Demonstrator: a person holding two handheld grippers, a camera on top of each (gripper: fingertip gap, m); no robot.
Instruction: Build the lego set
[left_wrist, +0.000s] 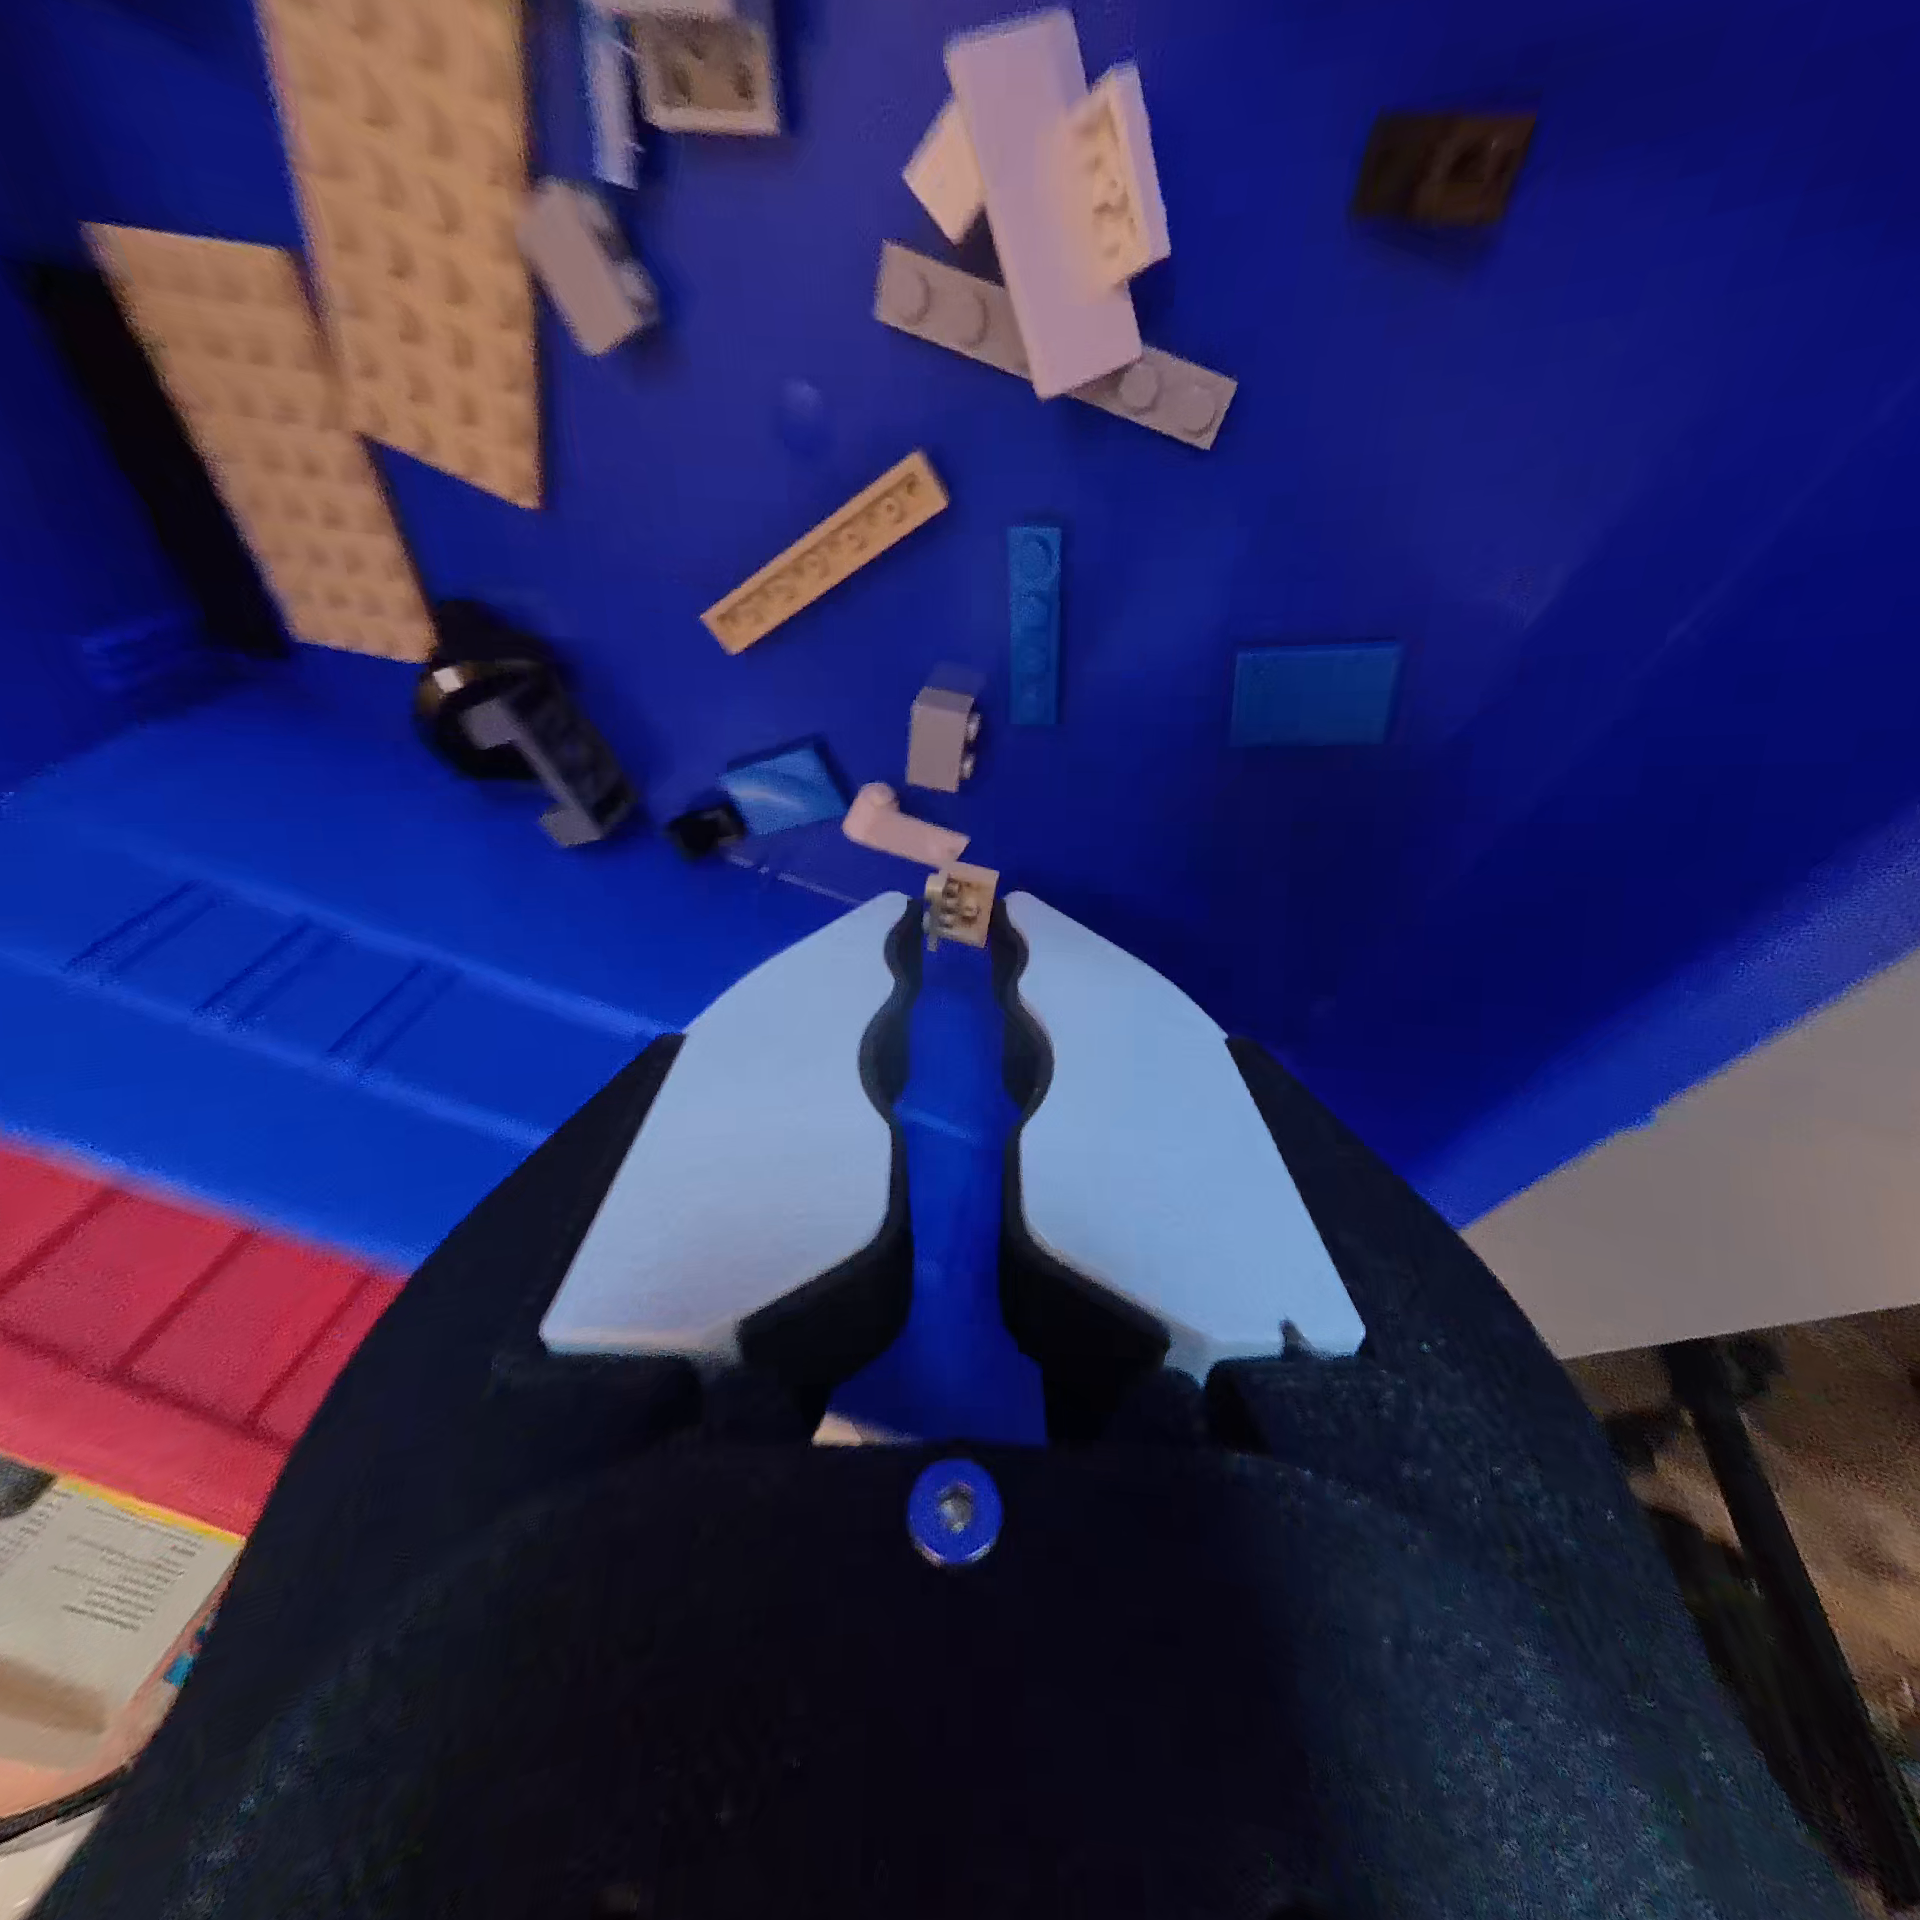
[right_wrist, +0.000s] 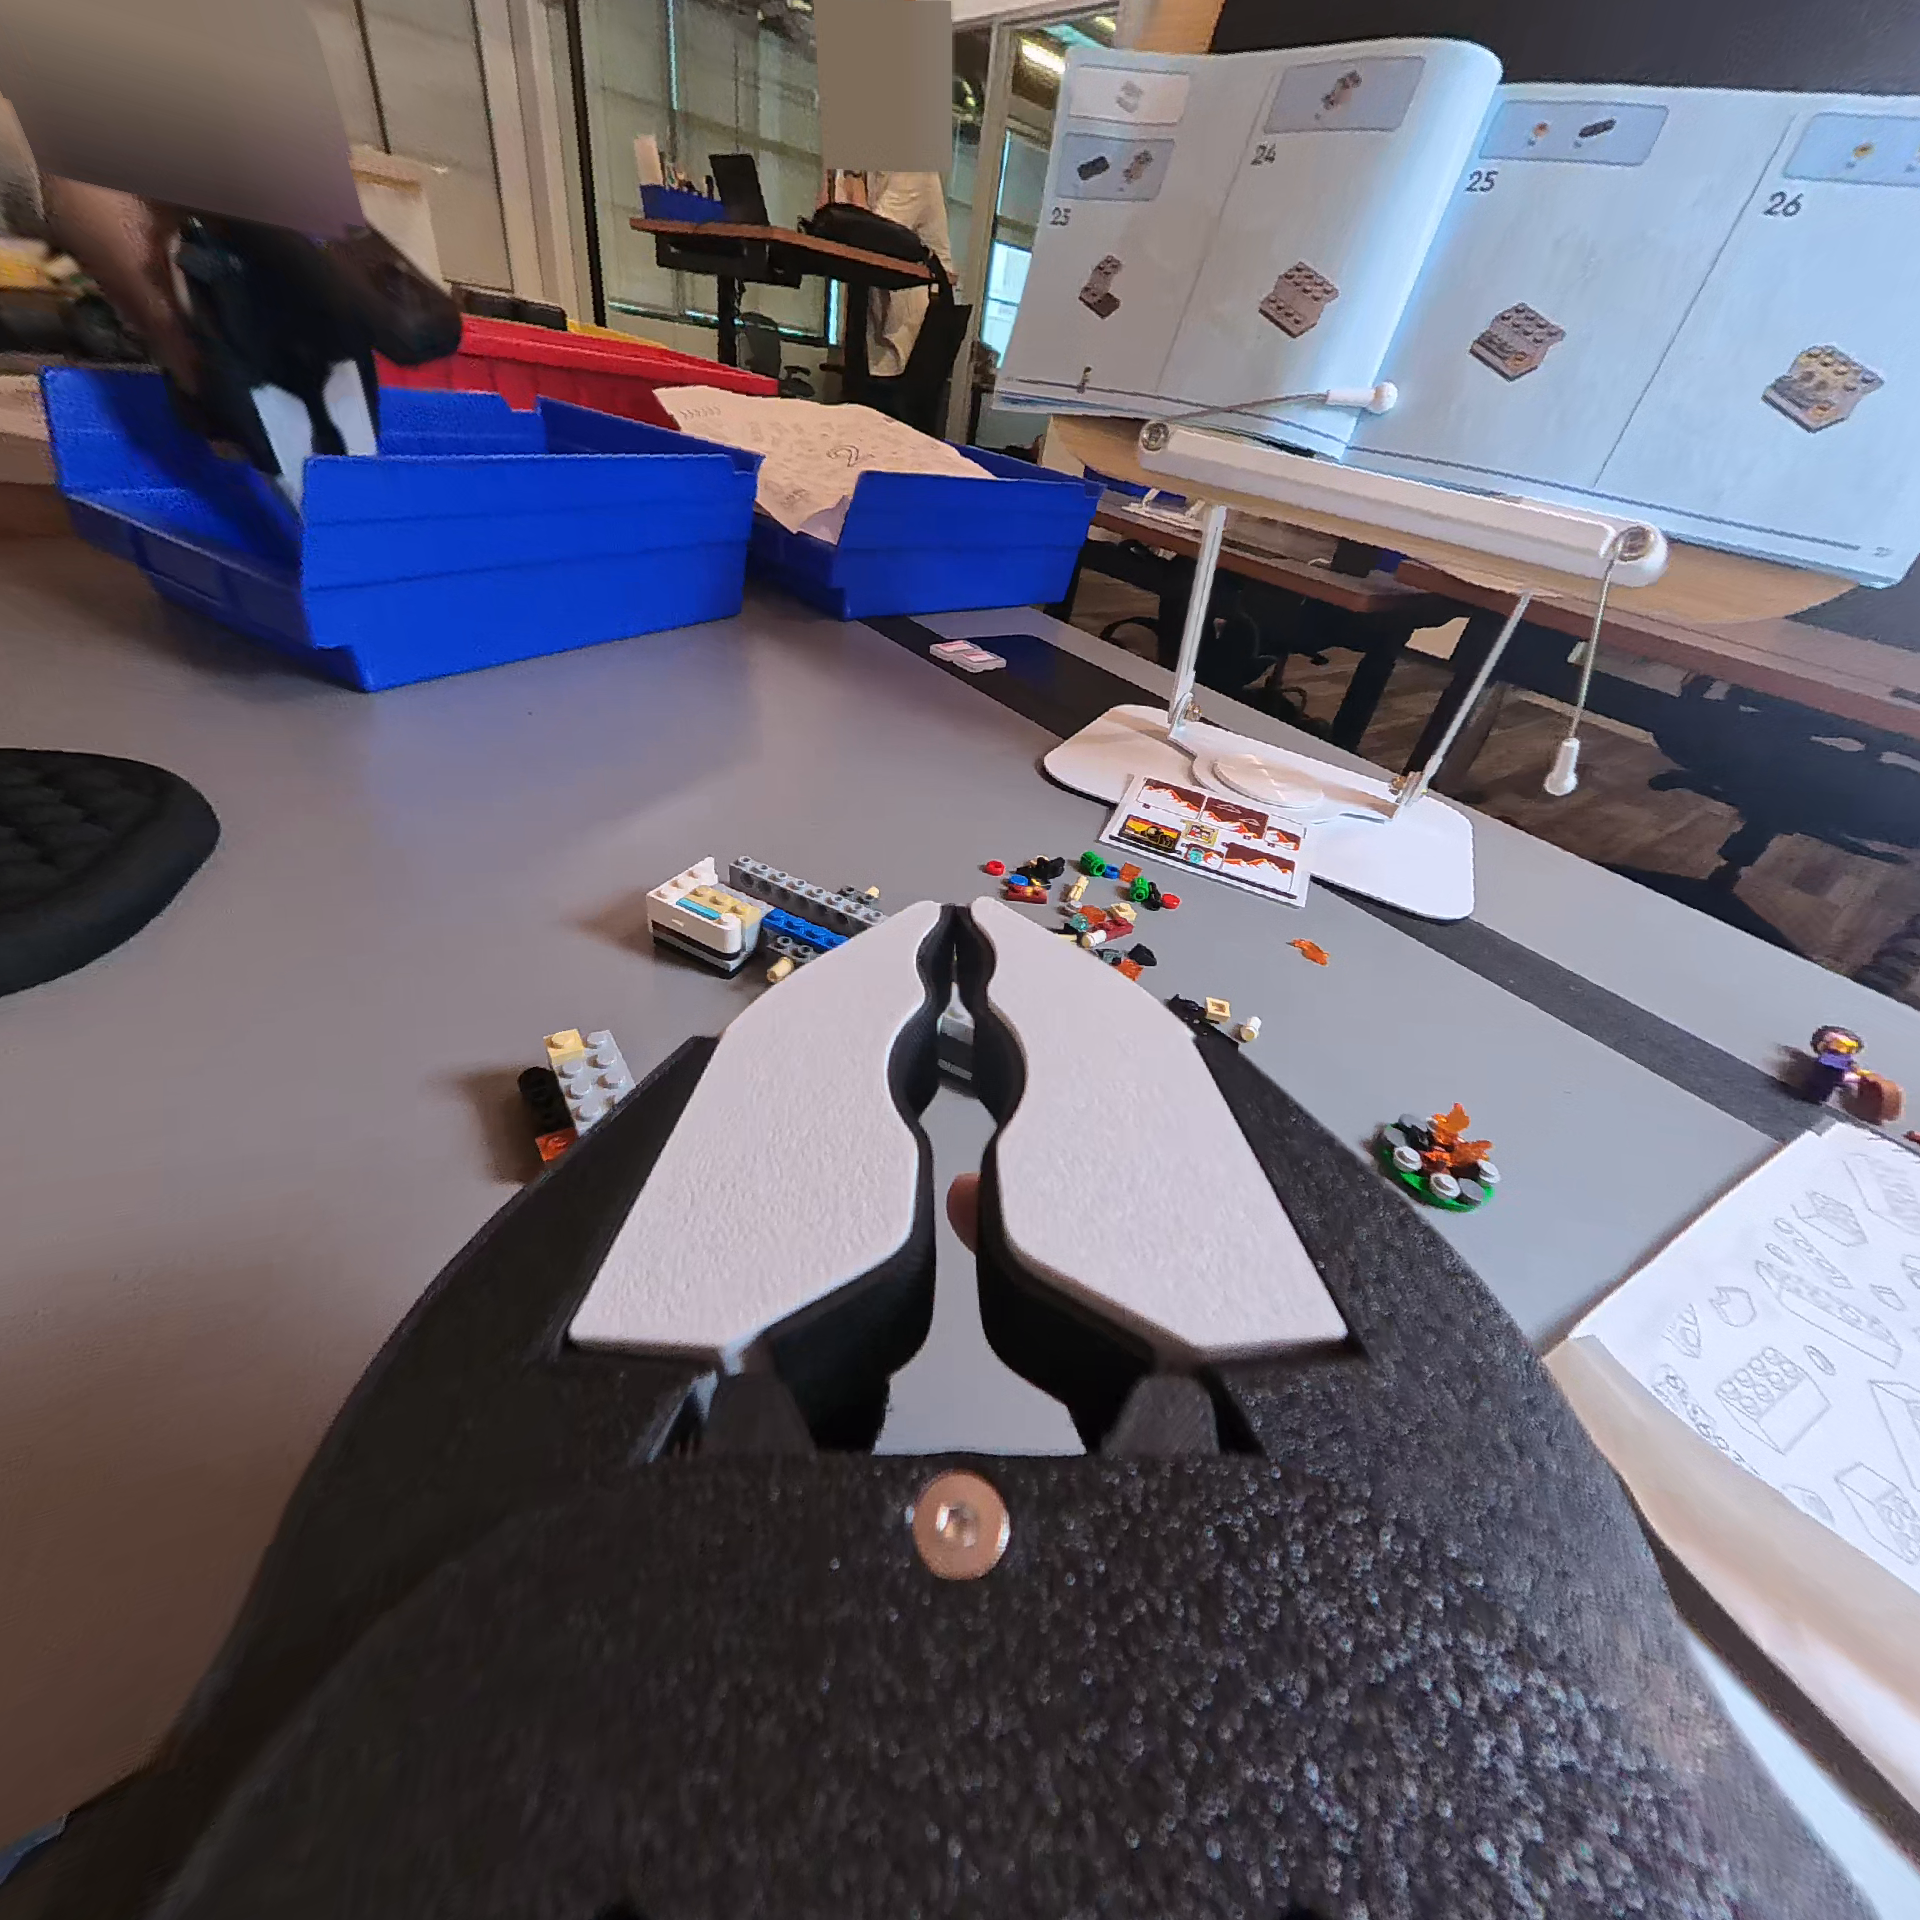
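In the left wrist view my left gripper (left_wrist: 961, 906) is shut on a small tan lego piece (left_wrist: 963, 900), held at the fingertips above the floor of a blue bin (left_wrist: 1455, 623). Loose pieces lie in the bin: two tan plates (left_wrist: 416, 249), a tan strip (left_wrist: 826, 551), grey and white bricks (left_wrist: 1049, 239), a blue strip (left_wrist: 1035, 623). In the right wrist view my right gripper (right_wrist: 958, 914) is shut and empty, low over the grey table (right_wrist: 416, 883). Beyond it sit a part-built white and blue model (right_wrist: 707, 914) and small coloured pieces (right_wrist: 1101, 904). The left gripper (right_wrist: 312, 416) shows in the far blue bin (right_wrist: 468, 561).
An instruction booklet (right_wrist: 1455, 260) stands on a white holder (right_wrist: 1299, 810) at the right. A second blue bin (right_wrist: 935, 540) holds paper; a red bin (right_wrist: 582, 358) is behind. A small campfire build (right_wrist: 1439, 1153), a minifigure (right_wrist: 1839, 1065), a grey brick stack (right_wrist: 582, 1081) and a printed sheet (right_wrist: 1818, 1299) lie nearby. Tip to tip, the grippers are about 55 centimetres apart.
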